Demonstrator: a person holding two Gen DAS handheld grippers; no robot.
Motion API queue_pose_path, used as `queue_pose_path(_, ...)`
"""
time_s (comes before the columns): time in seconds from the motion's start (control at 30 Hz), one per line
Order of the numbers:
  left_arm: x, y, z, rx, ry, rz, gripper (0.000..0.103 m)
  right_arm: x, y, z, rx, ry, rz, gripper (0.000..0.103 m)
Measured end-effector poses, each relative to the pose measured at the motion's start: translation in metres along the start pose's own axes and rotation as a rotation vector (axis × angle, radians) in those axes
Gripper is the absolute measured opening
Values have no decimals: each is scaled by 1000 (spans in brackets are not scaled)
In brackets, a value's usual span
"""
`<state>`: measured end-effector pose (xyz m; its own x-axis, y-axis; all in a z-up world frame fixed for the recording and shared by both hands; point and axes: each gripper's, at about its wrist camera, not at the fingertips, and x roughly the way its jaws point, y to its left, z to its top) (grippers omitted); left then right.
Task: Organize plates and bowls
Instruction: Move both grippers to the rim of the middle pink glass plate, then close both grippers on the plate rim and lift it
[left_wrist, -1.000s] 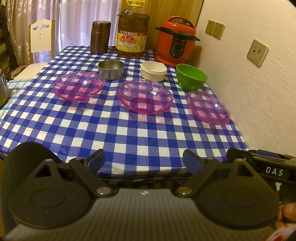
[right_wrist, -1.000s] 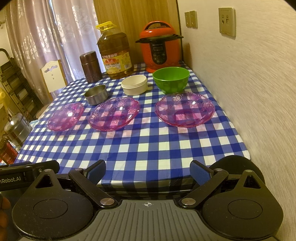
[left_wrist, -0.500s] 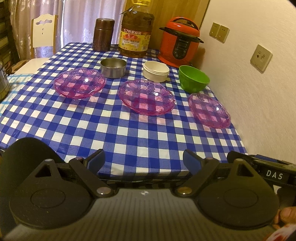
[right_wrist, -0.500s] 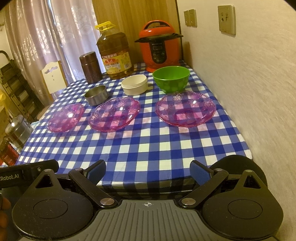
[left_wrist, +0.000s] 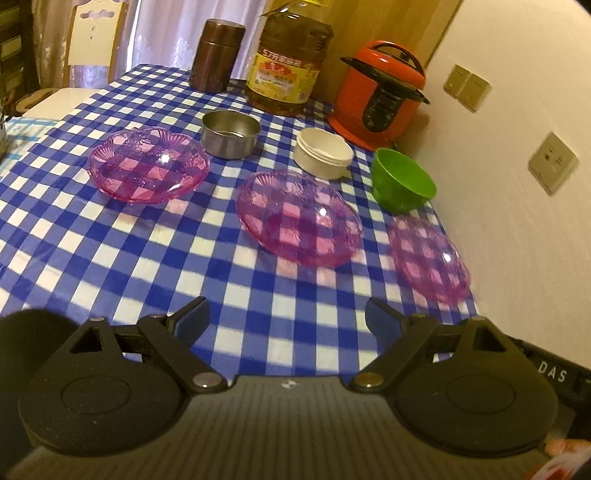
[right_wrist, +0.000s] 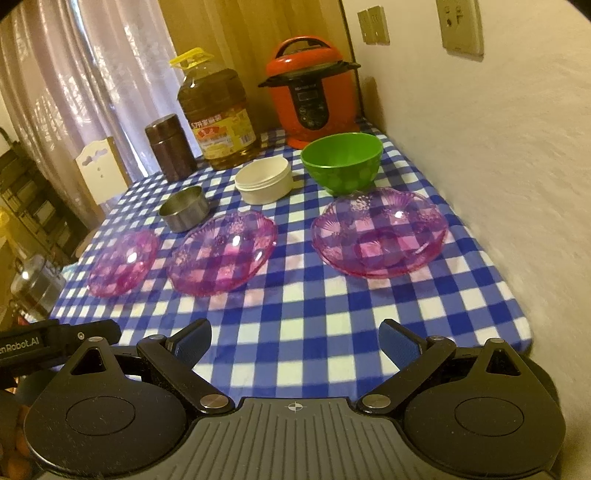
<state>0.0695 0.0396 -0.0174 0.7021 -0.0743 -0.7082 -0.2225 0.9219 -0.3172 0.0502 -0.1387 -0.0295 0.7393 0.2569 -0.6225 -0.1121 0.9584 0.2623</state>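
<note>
both grippers level at the near table edge, left gripper (left_wrist: 287, 319) and right gripper (right_wrist: 295, 338) jaws wide apart, empty, facing three pink plates (left_wrist: 299, 218).

Left wrist view: looks from the near edge of the worktop (left_wrist: 110, 236), low over its own hand-held gripper (left_wrist: 287, 321), facing the far wall, angled slightly right.
Right wrist view: same near edge, further right beside the wall, over its own hand-held gripper (right_wrist: 295, 341), angled slightly left.
Shared: the whole worktop (right_wrist: 295, 317) with three pink plates, the bowls and the red cooker (right_wrist: 310, 92).
</note>
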Motion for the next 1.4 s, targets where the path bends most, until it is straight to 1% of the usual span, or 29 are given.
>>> queue_pose_path(0.2,34,16,23,-70,-33,-6,89,39,2,15,44,-8,33,97)
queue_pose_path(0.33,58,27,36,-89,-57,-3,89,67,3,24,79,-13,51,97)
queue_pose_path(0.43,80,33,44,-85,-50,6,89,90,5,28,94,-14,47,97)
queue_pose_path(0.53,102,40,49,-99,-33,11,86,116,3,28,126,-12,78,97)
queue_pose_path(0.57,109,43,51,-109,-31,2,84,123,2,28,134,-10,80,93)
queue_pose_path(0.6,115,46,53,-116,-31,-8,82,130,2,28,140,-10,83,85)
queue_pose_path(0.67,126,50,54,-119,-35,-11,82,144,-1,28,156,-1,83,80)
queue_pose_path(0.7,131,52,54,-118,-38,-10,79,151,-3,27,166,1,80,78)
queue_pose_path(0.73,137,54,55,-121,-39,-12,74,157,-3,26,173,5,74,76)
queue_pose_path(0.8,146,57,55,-139,-29,-24,69,168,-6,26,190,15,81,70)
queue_pose_path(0.83,150,59,56,-147,-28,-36,68,173,-8,26,200,20,86,69)
queue_pose_path(0.9,156,59,57,-140,-35,-50,58,180,-9,25,215,23,90,65)
queue_pose_path(0.93,158,59,57,-133,-39,-56,55,183,-10,25,220,23,95,64)
queue_pose_path(1.0,161,59,58,-128,-45,-65,40,186,-9,25,222,23,103,60)
queue_pose_path(1.03,163,59,58,-125,-46,-61,37,188,-9,25,220,25,104,58)
queue_pose_path(1.1,166,59,58,-114,-52,-58,29,192,-8,24,218,29,107,49)
queue_pose_path(1.13,167,58,58,-108,-53,-54,27,195,-8,25,218,31,108,47)
queue_pose_path(1.17,168,57,58,-100,-51,-49,23,196,-7,25,218,32,107,43)
queue_pose_path(1.23,171,57,57,-90,-45,-41,20,199,-5,26,210,32,104,36)
queue_pose_path(1.27,171,57,56,-87,-43,-36,20,200,-4,26,206,30,101,32)
queue_pose_path(1.3,172,57,56,-83,-42,-33,17,200,-4,26,202,27,97,27)
queue_pose_path(1.33,172,56,55,-80,-42,-25,14,200,-3,26,196,24,94,25)
queue_pose_path(1.4,172,56,55,-70,-40,-19,11,199,-2,26,187,20,97,17)
